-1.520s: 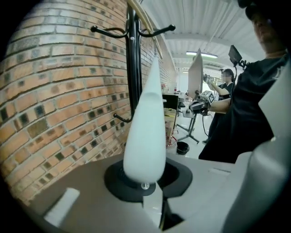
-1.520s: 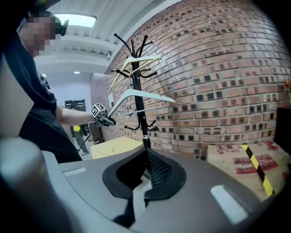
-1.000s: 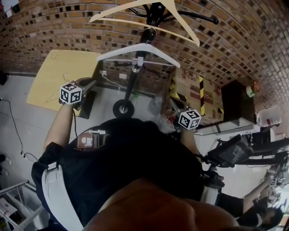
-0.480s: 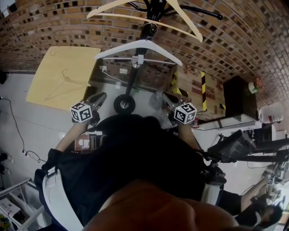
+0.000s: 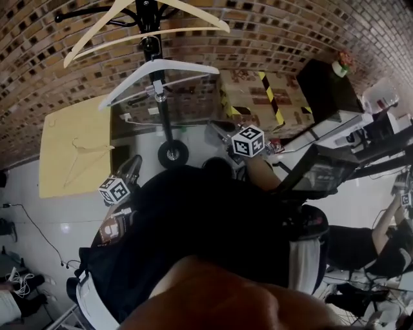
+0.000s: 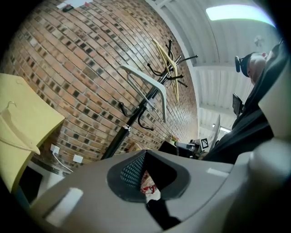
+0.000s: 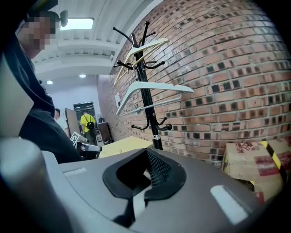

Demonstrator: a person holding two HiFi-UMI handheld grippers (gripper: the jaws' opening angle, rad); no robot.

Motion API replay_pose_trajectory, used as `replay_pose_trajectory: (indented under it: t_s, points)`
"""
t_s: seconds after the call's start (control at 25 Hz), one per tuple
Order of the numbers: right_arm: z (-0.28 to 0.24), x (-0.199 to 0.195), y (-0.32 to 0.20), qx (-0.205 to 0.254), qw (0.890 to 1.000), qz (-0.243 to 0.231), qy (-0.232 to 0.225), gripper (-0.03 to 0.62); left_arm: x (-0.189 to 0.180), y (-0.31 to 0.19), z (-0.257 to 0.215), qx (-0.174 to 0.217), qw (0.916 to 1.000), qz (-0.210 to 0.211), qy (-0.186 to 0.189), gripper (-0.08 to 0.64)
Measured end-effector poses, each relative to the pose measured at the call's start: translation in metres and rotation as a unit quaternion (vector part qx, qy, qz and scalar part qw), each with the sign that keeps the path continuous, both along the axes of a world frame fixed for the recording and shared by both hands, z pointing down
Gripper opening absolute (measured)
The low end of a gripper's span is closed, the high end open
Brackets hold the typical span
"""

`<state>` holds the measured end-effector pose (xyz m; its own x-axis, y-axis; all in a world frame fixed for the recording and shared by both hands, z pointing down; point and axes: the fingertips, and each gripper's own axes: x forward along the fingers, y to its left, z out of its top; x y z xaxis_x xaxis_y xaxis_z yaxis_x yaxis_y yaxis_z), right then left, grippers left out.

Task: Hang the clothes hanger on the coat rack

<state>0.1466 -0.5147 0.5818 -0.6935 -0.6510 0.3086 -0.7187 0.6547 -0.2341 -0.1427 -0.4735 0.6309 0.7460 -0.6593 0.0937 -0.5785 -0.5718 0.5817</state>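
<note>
Even, fairly bright indoor light from ceiling panels [image 6: 236, 12], slightly blown out in the left gripper view, shadows faint; strong fisheye bows the brick wall [image 5: 277, 26] in all 3 views, black vignette rings both gripper views, and the closest foreground is soft and unfocused.

Hangers: 3 total. 2 are on the coat rack [image 5: 161, 109] at my 11 o'clock: 1 cream hanger [image 5: 97, 35] up top + 1 white hanger [image 5: 129, 82] below. 1 more, the table hanger [image 5: 90, 148], is flat on the yellow table [image 5: 64, 129] at 9. Racks: 1. Tables: 1. Cardboard box [image 5: 248, 97] w/ striped tape: 1, at 1 o'clock. My tools: 2, left gripper [image 5: 132, 169] + right gripper [image 5: 216, 129], 1 marker cube each. Wall sockets [image 6: 54, 149]: 2.
</note>
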Motion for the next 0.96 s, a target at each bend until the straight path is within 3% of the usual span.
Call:
replay_pose_trajectory:
  t_s: [0.96]
  points:
    - [0.003,-0.008,0.015,0.003,1.000,-0.014,0.015,0.012,0.003,0.008,0.002,0.002,0.9999,0.011,0.001,0.002]
